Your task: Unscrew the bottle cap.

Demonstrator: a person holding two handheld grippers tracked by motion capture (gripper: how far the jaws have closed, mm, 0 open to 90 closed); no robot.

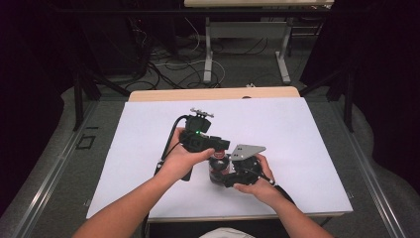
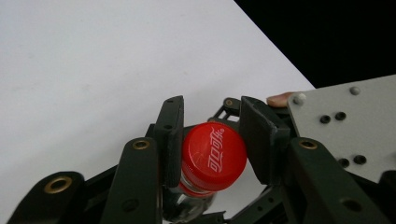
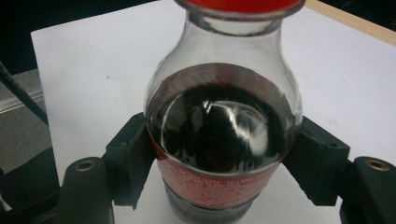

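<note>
Nearest the bench edge, the person's two forearms enter from below. The right hand (image 1: 257, 182) holds the right gripper (image 1: 224, 171), whose grey three-cornered plate (image 1: 246, 150) sits on top. In the right gripper view its fingers (image 3: 130, 158) press on both sides of a cola bottle (image 3: 222, 140), closed upon the body at the red label band (image 3: 210, 186); dark liquid fills the bottle to just below the clear shoulder. The bottle stands near the middle of the white sheet (image 1: 148, 163) covering the bench, between the two hands.

Just beyond, the left hand (image 1: 183, 157) holds the left gripper (image 1: 218, 148), reaching across above the bottle. In the left gripper view its fingers (image 2: 170, 135) flank the red cap (image 2: 214, 156): one touches the cap's side, while the other stands close by, contact not discernible. The plate of the right gripper and a fingertip (image 2: 280, 98) of the right hand appear at that view's right.

Farther off, the wooden edge (image 1: 213, 93) of the bench shows past the sheet. Behind it lie loose cables (image 1: 173, 69) on the floor and the legs of a second table (image 1: 208, 49).
</note>
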